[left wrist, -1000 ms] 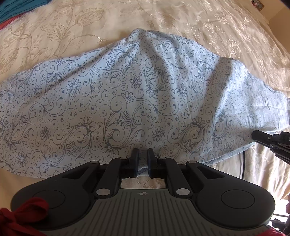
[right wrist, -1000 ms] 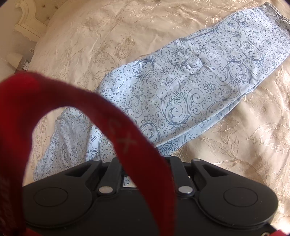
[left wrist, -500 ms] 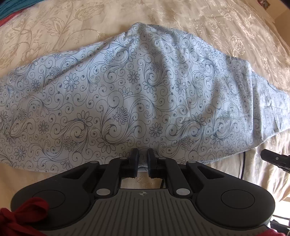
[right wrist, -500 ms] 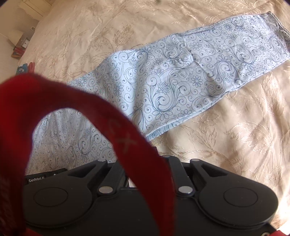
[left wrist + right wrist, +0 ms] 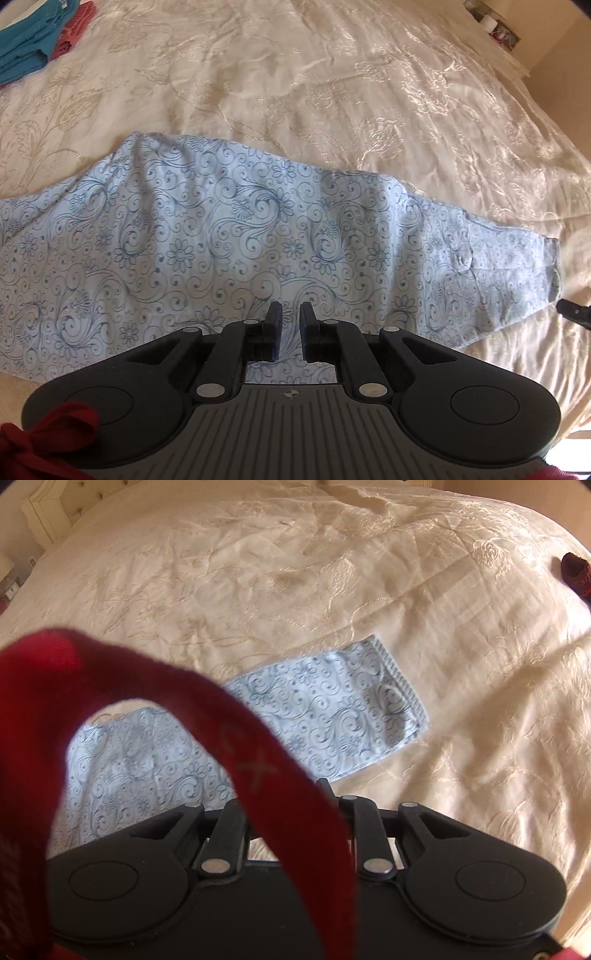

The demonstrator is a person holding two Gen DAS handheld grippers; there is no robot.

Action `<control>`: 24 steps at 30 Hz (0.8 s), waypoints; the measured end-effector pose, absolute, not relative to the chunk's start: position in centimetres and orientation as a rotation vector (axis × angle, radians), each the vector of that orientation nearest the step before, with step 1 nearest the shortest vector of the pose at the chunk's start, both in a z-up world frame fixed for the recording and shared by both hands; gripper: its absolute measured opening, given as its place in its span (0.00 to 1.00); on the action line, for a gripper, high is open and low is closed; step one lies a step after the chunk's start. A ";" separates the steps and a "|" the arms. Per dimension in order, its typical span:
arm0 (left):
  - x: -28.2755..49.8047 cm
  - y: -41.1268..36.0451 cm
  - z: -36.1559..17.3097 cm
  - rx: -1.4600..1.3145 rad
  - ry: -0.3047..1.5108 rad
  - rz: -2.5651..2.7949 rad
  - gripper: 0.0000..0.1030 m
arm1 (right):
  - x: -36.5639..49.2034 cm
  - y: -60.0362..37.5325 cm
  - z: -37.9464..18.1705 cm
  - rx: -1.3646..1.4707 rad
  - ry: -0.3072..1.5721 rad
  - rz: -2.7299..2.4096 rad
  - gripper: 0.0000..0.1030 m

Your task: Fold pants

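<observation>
Light blue pants with a dark floral swirl print (image 5: 258, 240) lie flat in a long strip across the cream bedspread (image 5: 332, 81). My left gripper (image 5: 290, 314) hovers over their near edge, its jaws slightly apart with nothing between them. In the right wrist view the pants (image 5: 332, 709) lie ahead with a hemmed end (image 5: 399, 679) at the right. A red strap (image 5: 258, 768) hangs across the lens and hides my right gripper's fingers. The right gripper's tip (image 5: 574, 312) shows at the right edge of the left wrist view, beside the pants' end.
Folded teal (image 5: 26, 37) and pink (image 5: 74, 33) clothes lie at the far left of the bed. A dark red item (image 5: 576, 572) lies at the bed's far right. A headboard (image 5: 48, 502) stands at the far left.
The left gripper has let go of the pants' edge and lifted back; its jaws have parted a little. The pants now lie flat. The right gripper has pulled up and away from them.
</observation>
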State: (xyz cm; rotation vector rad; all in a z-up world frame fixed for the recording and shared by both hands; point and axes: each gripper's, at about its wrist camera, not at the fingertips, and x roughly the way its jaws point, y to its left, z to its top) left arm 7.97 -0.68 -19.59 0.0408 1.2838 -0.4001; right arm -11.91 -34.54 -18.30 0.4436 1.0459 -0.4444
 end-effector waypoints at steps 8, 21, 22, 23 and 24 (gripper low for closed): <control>7.5 -0.6 -22.2 0.080 1.355 -0.263 0.11 | -10.1 -40.3 -18.8 0.249 1.027 -0.391 0.50; 7.9 -1.5 -22.3 0.111 1.376 -0.215 0.11 | -7.2 -43.8 -24.4 0.390 1.136 -0.084 0.49; 7.9 -1.5 -22.3 0.113 1.376 -0.215 0.11 | -7.1 -44.1 -24.5 0.433 1.133 -0.053 0.33; 7.9 -1.6 -22.4 0.114 1.376 -0.215 0.11 | -7.0 -44.4 -24.7 0.500 1.138 -0.012 0.19; 7.9 -1.6 -22.4 0.116 1.377 -0.214 0.11 | -7.0 -44.5 -24.7 0.544 1.142 0.003 0.19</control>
